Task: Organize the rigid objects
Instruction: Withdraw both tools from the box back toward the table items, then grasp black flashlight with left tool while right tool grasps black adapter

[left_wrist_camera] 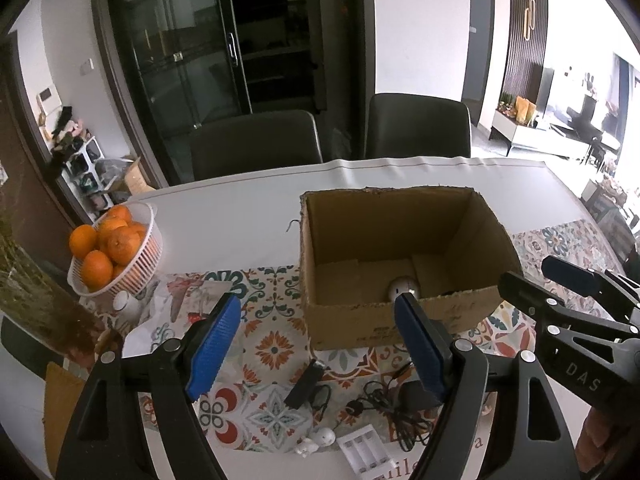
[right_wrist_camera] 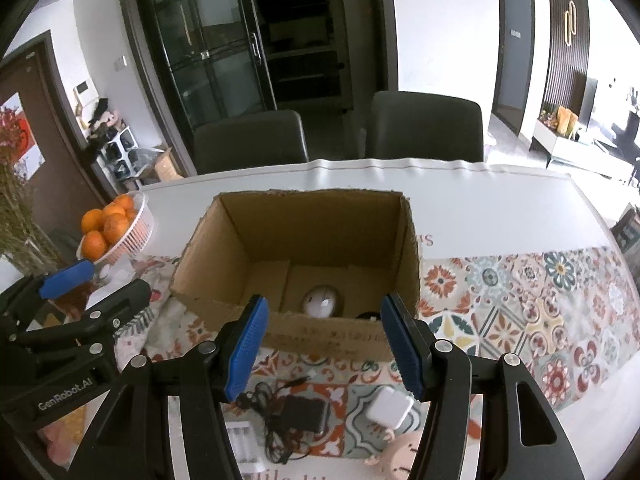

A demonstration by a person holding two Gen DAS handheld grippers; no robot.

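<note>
The left tool (left_wrist_camera: 320, 344) is held released, its blue pads (left_wrist_camera: 214, 346) spread wide with nothing between them; the right tool (right_wrist_camera: 322, 346) is likewise spread and unloaded. Both are poised above the near edge of the patterned bench (right_wrist_camera: 520, 312), in front of the open cardboard box (right_wrist_camera: 304, 248).

Below the tools the loose items are found lying on the bench: a black adapter with its tangled cable (right_wrist_camera: 302, 416), a white charger block (right_wrist_camera: 390, 406), a white battery holder (left_wrist_camera: 366, 454), a small black device (left_wrist_camera: 306, 384) and small white figurines (left_wrist_camera: 318, 440). One white rounded object (right_wrist_camera: 323, 301) is already seen on the box floor.

The charger block is judged light, stiff and smooth-sided; a hold across its flat faces is advised. The adapter is judged best taken by its hard body, as the cable is limp and liable to trail or snag. The figurines are judged fragile.

A basket of oranges (left_wrist_camera: 120, 248) stands well apart at the left.
</note>
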